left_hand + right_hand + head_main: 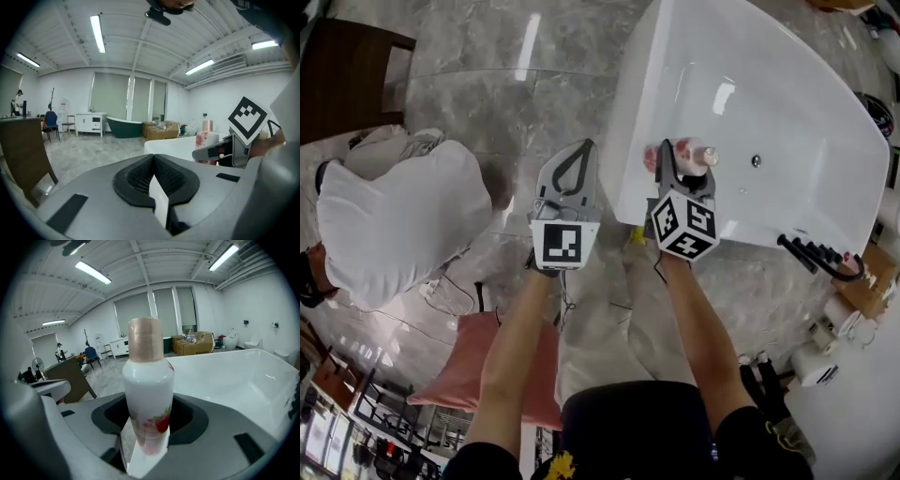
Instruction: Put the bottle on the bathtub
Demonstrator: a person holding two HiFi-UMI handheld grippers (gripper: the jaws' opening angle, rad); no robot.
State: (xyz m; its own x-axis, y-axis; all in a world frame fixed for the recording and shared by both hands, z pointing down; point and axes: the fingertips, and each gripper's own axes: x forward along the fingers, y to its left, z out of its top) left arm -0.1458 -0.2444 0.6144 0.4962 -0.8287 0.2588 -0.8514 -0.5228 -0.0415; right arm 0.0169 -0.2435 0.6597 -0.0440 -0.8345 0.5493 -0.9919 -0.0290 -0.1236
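A white bottle point(147, 394) with a rose-gold cap and a strawberry print stands upright between the jaws of my right gripper point(147, 430), which is shut on it. In the head view the right gripper point(682, 157) holds the bottle point(694, 153) over the near rim of the white bathtub point(787, 112). My left gripper point(581, 152) hangs just left of the tub, over the marble floor, its jaws shut with nothing in them. The left gripper view shows its pads point(140, 180) meeting, with the bottle point(206, 138) and the tub's edge point(173, 145) off to the right.
A big white bundle point(403, 220) lies on the floor at the left, with a dark wooden piece point(347, 75) behind it and a pink cushion point(478, 366) near my legs. A black fitting point(820, 258) sticks out at the tub's right end. A dark green tub point(124, 127) stands far off.
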